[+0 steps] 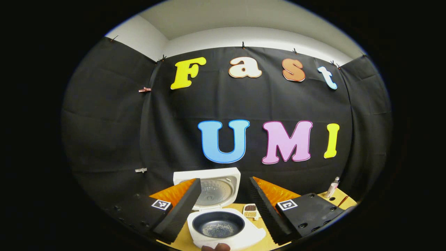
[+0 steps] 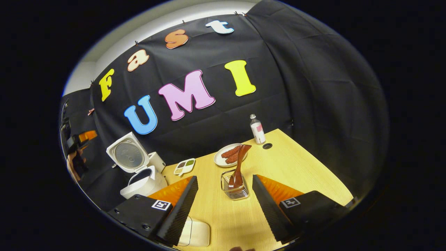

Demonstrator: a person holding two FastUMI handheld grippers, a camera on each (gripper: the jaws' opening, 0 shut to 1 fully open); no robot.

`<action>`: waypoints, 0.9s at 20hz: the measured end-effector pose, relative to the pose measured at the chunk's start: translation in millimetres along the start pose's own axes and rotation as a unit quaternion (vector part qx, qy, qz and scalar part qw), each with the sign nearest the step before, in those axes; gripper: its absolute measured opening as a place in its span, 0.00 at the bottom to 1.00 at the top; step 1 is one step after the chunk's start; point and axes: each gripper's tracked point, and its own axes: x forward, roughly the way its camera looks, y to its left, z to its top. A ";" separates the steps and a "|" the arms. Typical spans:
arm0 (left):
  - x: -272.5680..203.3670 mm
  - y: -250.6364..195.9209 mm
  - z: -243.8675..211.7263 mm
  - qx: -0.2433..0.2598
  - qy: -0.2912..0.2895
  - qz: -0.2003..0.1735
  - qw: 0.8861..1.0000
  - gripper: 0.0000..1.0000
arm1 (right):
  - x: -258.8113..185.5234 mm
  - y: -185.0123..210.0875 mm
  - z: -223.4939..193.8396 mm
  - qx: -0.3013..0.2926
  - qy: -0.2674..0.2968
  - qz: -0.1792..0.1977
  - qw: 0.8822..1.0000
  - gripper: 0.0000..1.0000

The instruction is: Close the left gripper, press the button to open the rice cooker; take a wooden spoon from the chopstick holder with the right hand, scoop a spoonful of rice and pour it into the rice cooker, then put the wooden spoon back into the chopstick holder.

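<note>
Rice cooker at 6 o'clock in the left gripper view: lid up, some rice already in the dark inner pot, heavy and steady. Left gripper spread wide, holding nothing. Right gripper likewise spread, empty. Chopstick holder dead ahead of it at 12 o'clock, light wire, likely to tip. Wooden spoon standing inside, leaning: stiff, light, probably smooth; best pinched mid-handle.

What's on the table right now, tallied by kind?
Rice cooker, lid open: 1
Wire spoon holder: 1
Wooden spoon in the holder: 1
Plate: 1
Bottle: 1
Small sectioned dish: 1
White tray at the near edge: 1
Total: 7
</note>
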 end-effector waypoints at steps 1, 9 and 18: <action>15.0 0.4 5.1 0.005 -0.005 0.001 1.000 0.95 | -5.7 0.7 -2.7 -0.006 0.000 -0.004 1.000 0.98; 119.9 40.7 -0.2 0.029 -0.001 0.058 0.998 0.93 | -36.2 26.8 -10.6 -0.054 0.000 -0.022 0.998 0.98; 203.4 70.7 -54.8 0.030 0.054 0.069 0.996 0.93 | -64.7 34.2 -9.9 -0.064 -0.003 -0.060 0.996 0.98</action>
